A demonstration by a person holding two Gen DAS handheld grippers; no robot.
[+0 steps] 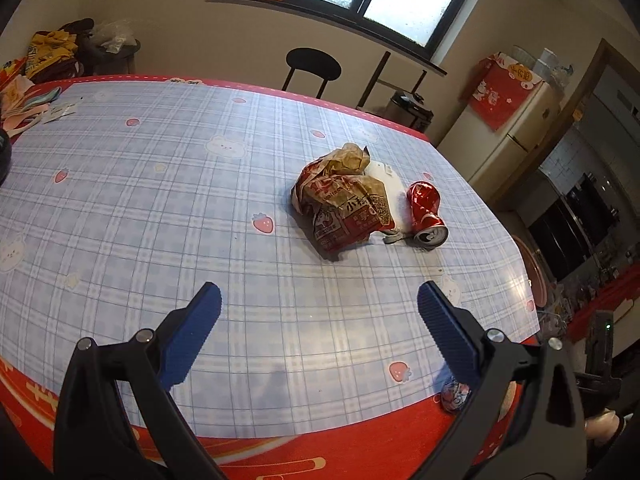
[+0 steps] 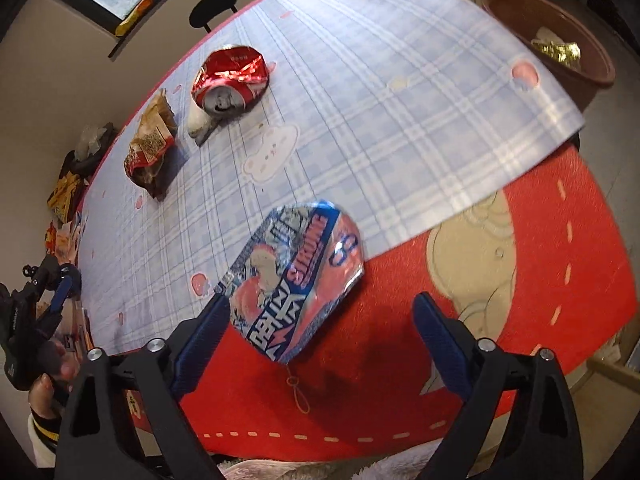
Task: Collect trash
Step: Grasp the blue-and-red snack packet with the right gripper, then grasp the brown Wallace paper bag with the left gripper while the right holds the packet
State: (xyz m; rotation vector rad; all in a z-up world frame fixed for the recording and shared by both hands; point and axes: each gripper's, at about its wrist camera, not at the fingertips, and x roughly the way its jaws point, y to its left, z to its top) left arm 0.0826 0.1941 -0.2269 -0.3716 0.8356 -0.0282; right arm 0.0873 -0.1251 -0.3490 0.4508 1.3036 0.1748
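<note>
The counter is covered by a smooth, glossy plaid sheet over red cloth. Toward its far edge a crumpled paper wrapper, soft and light, lies beside a crushed red can; both are judged easily pinched at their creases. At the near edge a flattened blue-pink can, thin, light and probably slippery, sits between the wide-spread jaws of the right hand-held gripper. The left hand-held gripper is also held wide, gripping nothing.
</note>
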